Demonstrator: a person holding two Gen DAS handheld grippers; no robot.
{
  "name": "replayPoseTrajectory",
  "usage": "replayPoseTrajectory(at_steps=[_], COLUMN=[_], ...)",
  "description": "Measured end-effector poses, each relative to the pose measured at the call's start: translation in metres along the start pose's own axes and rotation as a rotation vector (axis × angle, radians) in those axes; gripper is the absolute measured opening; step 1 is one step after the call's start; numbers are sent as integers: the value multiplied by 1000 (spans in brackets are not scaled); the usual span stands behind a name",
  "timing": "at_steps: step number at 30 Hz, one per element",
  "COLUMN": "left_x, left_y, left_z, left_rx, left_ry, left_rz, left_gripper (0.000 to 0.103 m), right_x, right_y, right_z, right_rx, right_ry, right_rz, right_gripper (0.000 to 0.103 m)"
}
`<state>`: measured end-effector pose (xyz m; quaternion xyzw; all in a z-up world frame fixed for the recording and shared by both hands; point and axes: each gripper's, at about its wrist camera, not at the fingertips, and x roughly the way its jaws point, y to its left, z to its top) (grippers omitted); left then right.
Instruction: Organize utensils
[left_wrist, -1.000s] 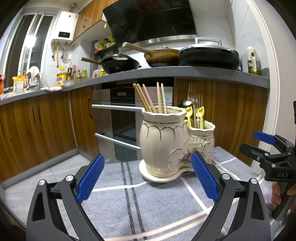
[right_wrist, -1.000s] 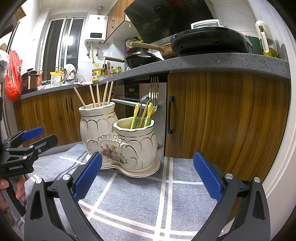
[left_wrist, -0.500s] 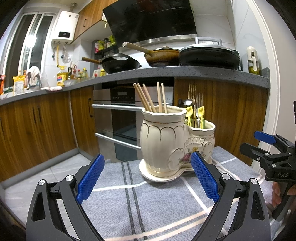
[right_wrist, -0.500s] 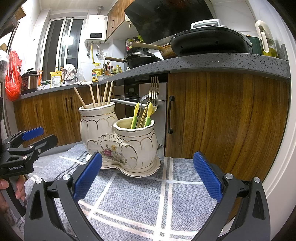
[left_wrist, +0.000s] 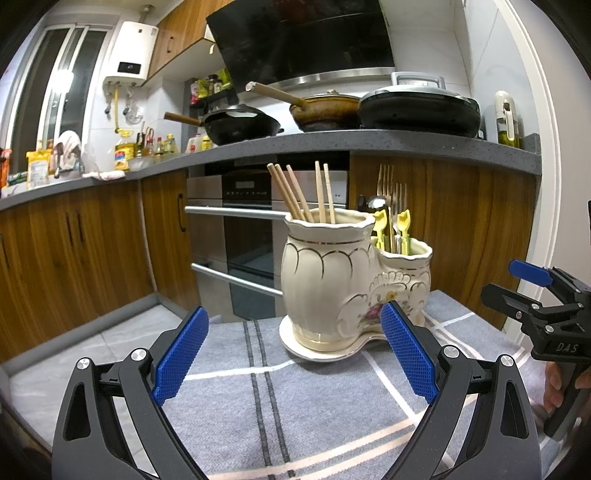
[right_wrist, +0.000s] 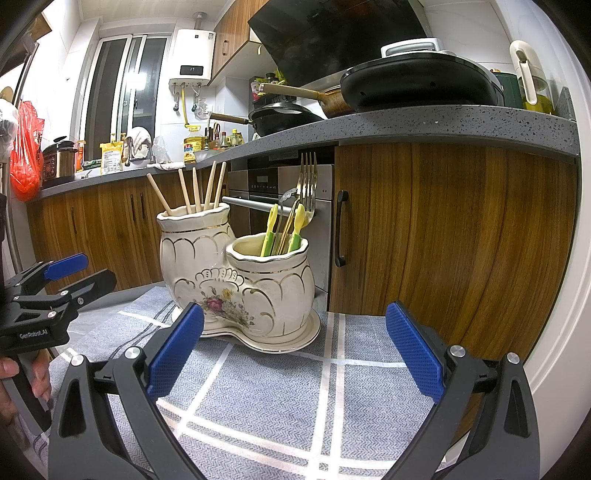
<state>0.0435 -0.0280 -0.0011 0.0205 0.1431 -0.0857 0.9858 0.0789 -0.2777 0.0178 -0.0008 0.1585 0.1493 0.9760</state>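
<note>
A cream ceramic double-pot holder (left_wrist: 332, 280) stands on a grey checked cloth (left_wrist: 295, 398); it also shows in the right wrist view (right_wrist: 236, 280). Its taller pot holds wooden chopsticks (left_wrist: 295, 192) (right_wrist: 199, 192). Its shorter pot holds metal forks (left_wrist: 388, 188) (right_wrist: 308, 177) and yellow-green handled utensils (left_wrist: 391, 229) (right_wrist: 284, 232). My left gripper (left_wrist: 291, 350) is open and empty, a little short of the holder. My right gripper (right_wrist: 293, 350) is open and empty, also in front of the holder. Each gripper shows in the other's view, the right one (left_wrist: 543, 295) and the left one (right_wrist: 55, 288).
Wooden cabinets (right_wrist: 461, 236) and an oven (left_wrist: 251, 236) stand behind the cloth-covered surface. A grey counter (left_wrist: 369, 144) above carries pans and bottles. The cloth's left edge drops to a tiled floor (left_wrist: 92, 343).
</note>
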Motion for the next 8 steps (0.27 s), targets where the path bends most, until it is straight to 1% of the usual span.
replayPoseTrajectory(at_steps=[8], left_x=[2], left_y=[-1], left_z=[0], left_rx=[-1], left_ry=[3], left_rz=[9], left_gripper=[97], right_x=[0], right_y=[0], right_z=[0], right_rx=[0], right_ry=[0], right_rz=[0], right_gripper=[97])
